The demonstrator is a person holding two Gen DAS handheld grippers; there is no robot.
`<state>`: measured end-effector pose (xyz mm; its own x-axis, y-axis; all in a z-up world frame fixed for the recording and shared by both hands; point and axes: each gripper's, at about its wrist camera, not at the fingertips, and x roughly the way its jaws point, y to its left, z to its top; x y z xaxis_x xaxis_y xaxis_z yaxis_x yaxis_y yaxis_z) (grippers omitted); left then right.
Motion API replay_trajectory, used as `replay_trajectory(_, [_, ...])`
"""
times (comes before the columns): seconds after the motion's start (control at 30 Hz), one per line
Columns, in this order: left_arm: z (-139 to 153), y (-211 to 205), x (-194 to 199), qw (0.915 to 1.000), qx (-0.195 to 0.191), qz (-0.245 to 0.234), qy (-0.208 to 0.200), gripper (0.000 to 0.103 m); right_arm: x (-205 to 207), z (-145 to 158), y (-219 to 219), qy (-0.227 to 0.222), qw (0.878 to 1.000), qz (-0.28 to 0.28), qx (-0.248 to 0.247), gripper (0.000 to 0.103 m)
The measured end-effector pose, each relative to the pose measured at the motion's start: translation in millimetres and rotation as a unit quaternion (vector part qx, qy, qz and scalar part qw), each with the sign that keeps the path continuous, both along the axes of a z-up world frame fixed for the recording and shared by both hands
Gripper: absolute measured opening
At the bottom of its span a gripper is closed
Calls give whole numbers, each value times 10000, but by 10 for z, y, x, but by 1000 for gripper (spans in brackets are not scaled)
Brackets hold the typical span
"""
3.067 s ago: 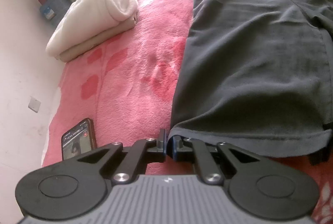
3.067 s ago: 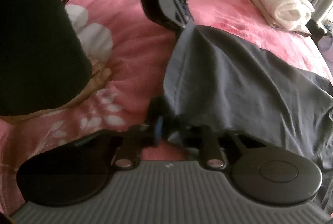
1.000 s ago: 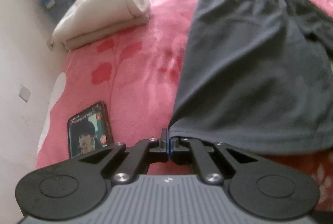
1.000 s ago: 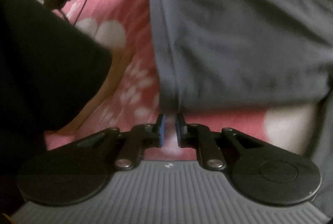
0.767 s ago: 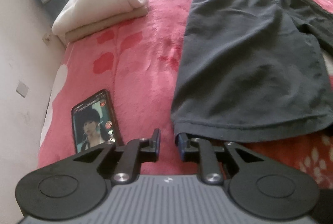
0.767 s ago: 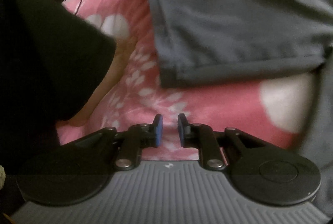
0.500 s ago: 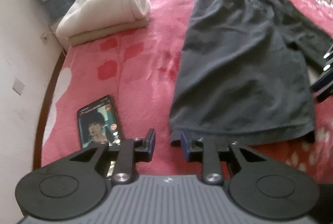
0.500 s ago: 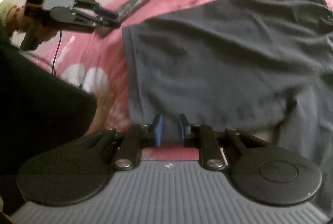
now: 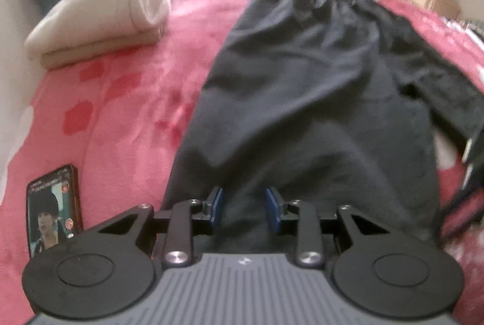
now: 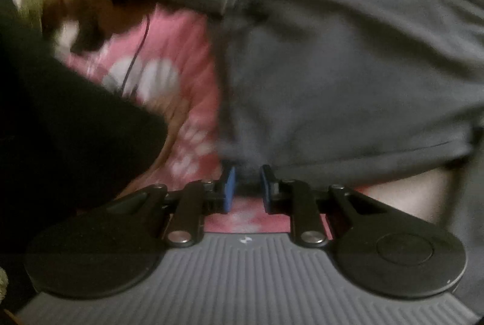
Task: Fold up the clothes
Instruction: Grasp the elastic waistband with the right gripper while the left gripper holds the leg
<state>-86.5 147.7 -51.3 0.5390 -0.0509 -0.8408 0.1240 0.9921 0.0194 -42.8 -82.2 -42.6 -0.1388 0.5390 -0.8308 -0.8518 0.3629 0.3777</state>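
Currently laid out flat on the pink floral plush bedspread [image 9: 127,101]: dark grey, thin soft-fabric trousers [image 9: 302,101], waistband at the far end, hem nearest the left wrist camera.

Left gripper [image 9: 243,211]: blue-padded jaws apart, empty, poised over the near hem edge. Right gripper [image 10: 244,192]: jaws likewise apart, empty, positioned at the hem corner on the opposite side; view blurred, so contact with the cloth could not be confirmed.

Handling, as judged:
- Light and limp; no stiffness expected. Sagging between two hold points to be anticipated, hence both corners to be lifted together.
- Not fragile, not notably slippery; plush bedspread likely to drag on the cloth, so lifting preferred over sliding.
- Loose fold noted along the right side; smoothing advisable before creasing.

Recommended hold: stitched hem, one corner per gripper, both layers pinched together. Doubled seam judged to give the firmest bite.

Nearby but well clear of the garment: black smartphone with lit screen [image 9: 53,208] at the left, and folded cream-white towels [image 9: 99,22] at the far left.
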Motion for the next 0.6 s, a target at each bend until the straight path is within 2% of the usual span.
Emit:
replay_trajectory(0.1, [-20,11,-27,10000,18,7,-26,33,472,247,-154,-462,9965,-671,194,19])
replay_trajectory(0.2, [22,1,-17,10000,2,77,-39,33,1016,484,-214,-1325,9809,-1390,303,29])
replay_trajectory(0.23, [40,-1,-9,9999,-29,108,-53,33,1224,522,-187,-1490,9755,-1587,319,32])
replay_trajectory(0.3, [80,-22,-1,9998,-72,151,-136,33,1643,584,-121,-1771,9638,-1964,339,33])
replay_trajectory(0.4, [85,-53,10,9997,-163,158,-115,34,2189,528,82,-1973,9511,-2366,226,33])
replay_trajectory(0.6, [37,-79,-3,9997,-164,156,28,36,2821,283,334,-2204,9367,-2719,-63,33])
